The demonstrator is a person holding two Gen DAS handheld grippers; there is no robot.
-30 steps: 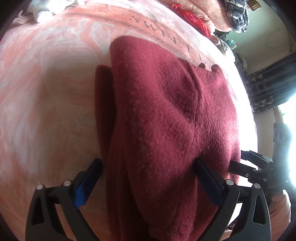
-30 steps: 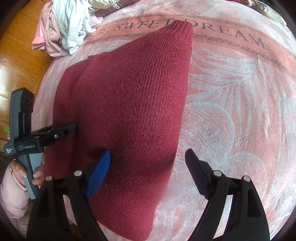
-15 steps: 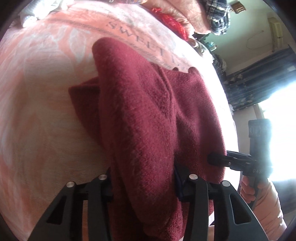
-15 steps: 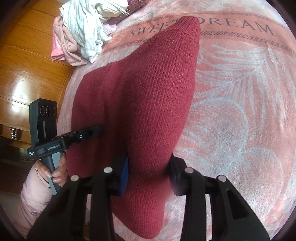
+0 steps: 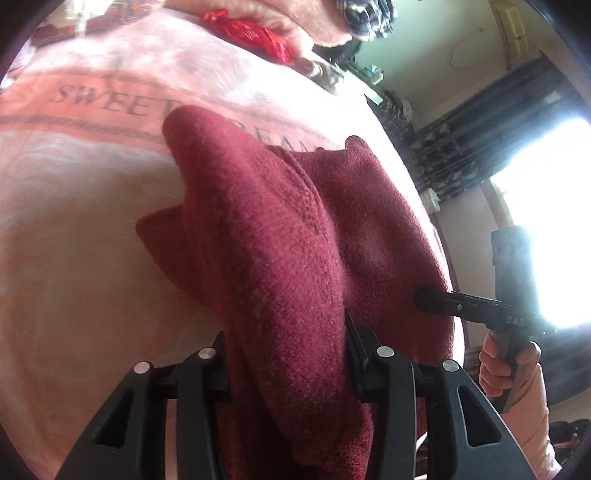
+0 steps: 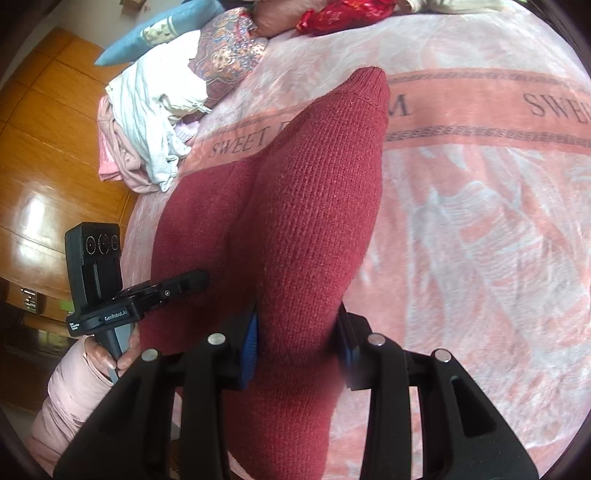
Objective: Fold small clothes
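the left gripper (image 5: 288,354) is clamping a thick bunch of the dark red knitted sweater (image 5: 280,236), its jaws pressing in on the fabric from both sides. the right gripper (image 6: 299,343) is pinching another bunched part of the same sweater (image 6: 306,229) between its blue pads (image 6: 251,343). the garment is draping from both grips and trailing forward onto the pink blanket (image 6: 480,240), which is covering a bed and carrying a band printed "sweet dream" beyond the sweater's far end.

ahead and to the left of the right gripper, a heap of white and pink clothes (image 6: 147,125) is sitting at the blanket's edge, with a patterned pillow (image 6: 229,51) and a blue cushion (image 6: 147,33) beyond it; glossy wooden panelling (image 6: 44,147) is rising further left. a red cloth (image 6: 343,11) is lying at the far edge.

to the right of the left gripper, bright light is pouring through a window (image 5: 546,221) beside dark curtains (image 5: 491,129), and a pale green wall (image 5: 443,40) is showing above. each hand's pink sleeve (image 6: 70,398) is appearing in the other camera's view.
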